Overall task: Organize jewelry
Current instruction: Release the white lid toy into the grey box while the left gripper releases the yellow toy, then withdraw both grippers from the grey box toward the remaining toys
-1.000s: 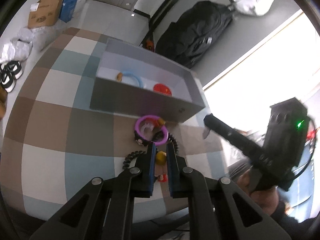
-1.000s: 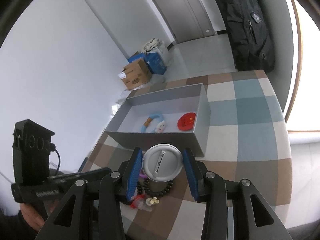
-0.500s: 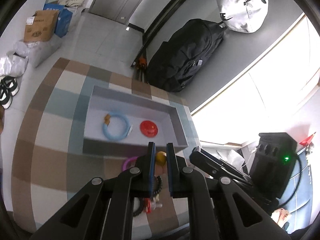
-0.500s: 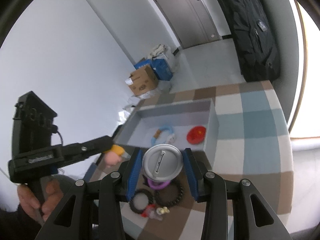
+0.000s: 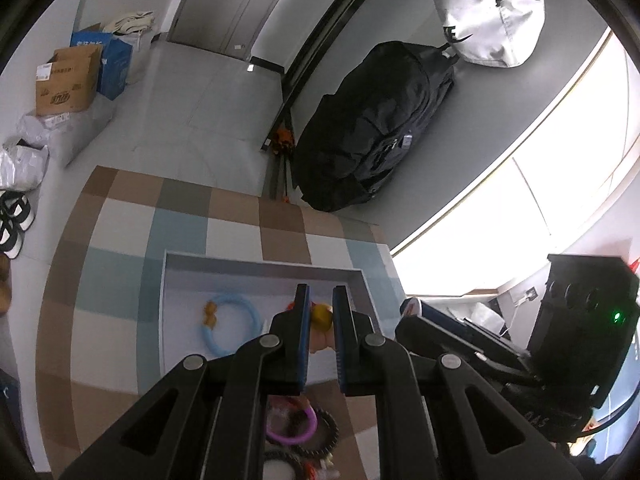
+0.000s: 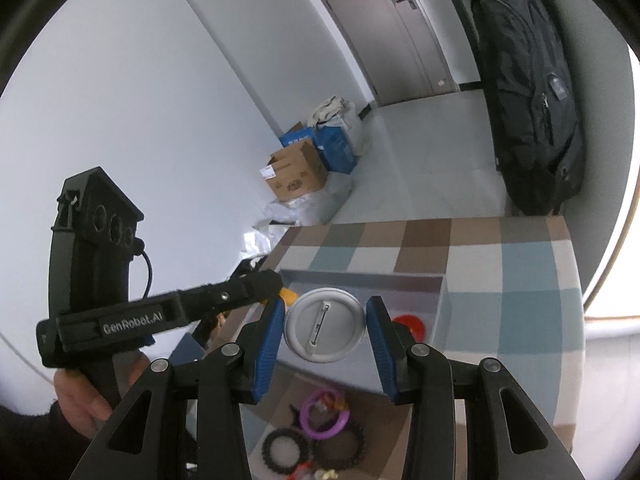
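Note:
My left gripper (image 5: 320, 312) is shut on a small yellow and pink charm (image 5: 321, 319) and holds it over the grey box (image 5: 264, 270). In the box lies a blue ring bracelet (image 5: 230, 330). My right gripper (image 6: 325, 330) is shut on a round silver pin badge (image 6: 325, 328), held above the near wall of the box (image 6: 360, 278), where a red disc (image 6: 412, 326) lies. The left gripper (image 6: 276, 286) also shows in the right wrist view, its charm at its tip. A purple ring (image 6: 322, 408) and black bead bracelets (image 6: 340, 450) lie on the cloth in front of the box.
The table has a checked cloth (image 5: 120, 248). A black backpack (image 5: 376, 120) and white bag (image 5: 488, 20) hang by the far wall. Cardboard and blue boxes (image 5: 68, 80) and shoes (image 5: 12, 220) are on the floor at left.
Both grippers have risen and moved forward. My left gripper lifted the yellow charm off the cloth and carried it over the box. The right gripper keeps hold of the badge.

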Action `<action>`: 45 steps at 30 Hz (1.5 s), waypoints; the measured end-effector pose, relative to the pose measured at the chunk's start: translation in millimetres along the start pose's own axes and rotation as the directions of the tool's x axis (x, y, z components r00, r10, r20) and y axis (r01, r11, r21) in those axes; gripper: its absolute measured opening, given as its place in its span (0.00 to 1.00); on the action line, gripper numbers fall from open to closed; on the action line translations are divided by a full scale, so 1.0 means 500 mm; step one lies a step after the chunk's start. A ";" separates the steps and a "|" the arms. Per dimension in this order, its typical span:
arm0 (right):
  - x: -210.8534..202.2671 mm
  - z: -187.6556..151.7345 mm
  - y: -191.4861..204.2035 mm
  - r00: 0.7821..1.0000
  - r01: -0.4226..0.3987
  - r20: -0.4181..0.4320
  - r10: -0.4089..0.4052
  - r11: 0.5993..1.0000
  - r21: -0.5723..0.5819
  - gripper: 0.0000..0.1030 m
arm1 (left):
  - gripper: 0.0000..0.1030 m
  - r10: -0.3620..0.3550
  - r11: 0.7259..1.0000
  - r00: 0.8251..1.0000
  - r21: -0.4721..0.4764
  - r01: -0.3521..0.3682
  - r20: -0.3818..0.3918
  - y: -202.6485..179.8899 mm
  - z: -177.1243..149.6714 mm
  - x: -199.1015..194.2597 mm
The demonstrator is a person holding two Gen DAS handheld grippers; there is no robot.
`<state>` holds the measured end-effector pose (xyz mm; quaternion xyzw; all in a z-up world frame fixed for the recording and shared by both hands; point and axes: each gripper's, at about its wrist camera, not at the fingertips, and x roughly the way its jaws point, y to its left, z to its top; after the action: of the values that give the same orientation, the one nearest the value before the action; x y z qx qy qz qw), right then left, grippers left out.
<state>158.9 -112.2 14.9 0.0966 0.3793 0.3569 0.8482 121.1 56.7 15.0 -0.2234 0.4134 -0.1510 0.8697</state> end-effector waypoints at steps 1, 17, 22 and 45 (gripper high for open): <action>0.007 0.003 -0.004 1.000 -0.002 -0.003 0.002 1.000 0.004 0.40 | 0.06 0.005 1.000 1.000 0.001 -0.005 -0.004 0.003 0.000 0.005; 0.093 -0.003 -0.070 0.995 -0.024 -0.090 0.032 0.995 0.094 0.40 | 0.06 0.034 0.999 0.995 -0.015 -0.036 -0.095 0.053 0.007 0.088; 0.095 0.001 -0.070 0.996 -0.023 -0.081 0.031 0.996 0.090 0.48 | 0.06 -0.008 1.000 0.997 -0.030 0.006 -0.070 0.059 0.013 0.084; -0.033 -0.033 -0.028 0.995 0.044 0.084 -0.046 0.999 0.022 1.00 | 0.57 0.241 0.970 0.969 -0.006 -0.241 0.046 0.020 -0.029 -0.008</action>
<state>147.2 -135.3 7.0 0.1114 0.3488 0.3294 0.8703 107.8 63.3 4.2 -0.1750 0.4171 -0.0389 0.8910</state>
